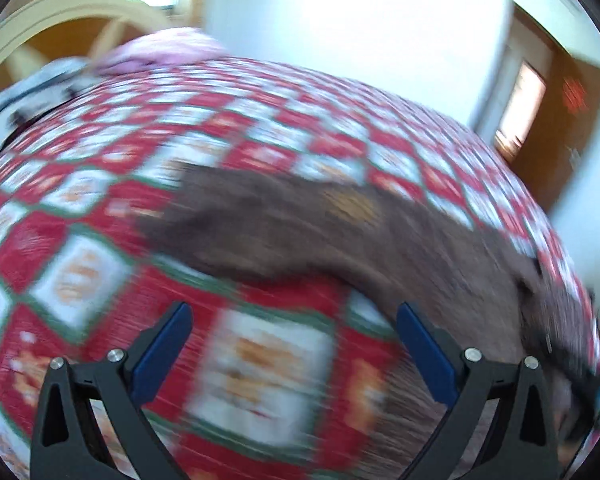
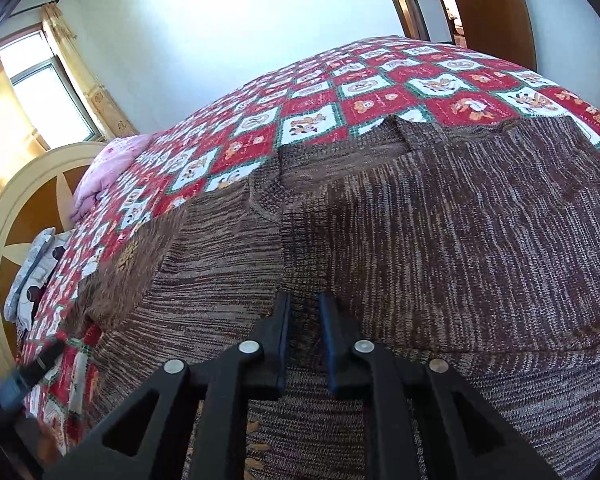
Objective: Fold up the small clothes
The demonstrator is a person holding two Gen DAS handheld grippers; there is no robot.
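We are mid-fold on the brown knitted sweater (image 2: 440,216) lying flat on the red checked bedspread (image 2: 300,96), our left gripper (image 1: 292,312) wide open and empty, our right gripper (image 2: 304,300) loosened just above the knit, so next we must pinch an edge.

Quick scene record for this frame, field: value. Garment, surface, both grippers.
garment: brown knit sweater, spread on the bed, partly folded
surface: red and white checked bedspread
left gripper: jaws wide open, nothing between them, over the bedspread beside the sweater
right gripper: jaws narrowly apart, low over the sweater; grip unclear
background: pink bedding by the headboard
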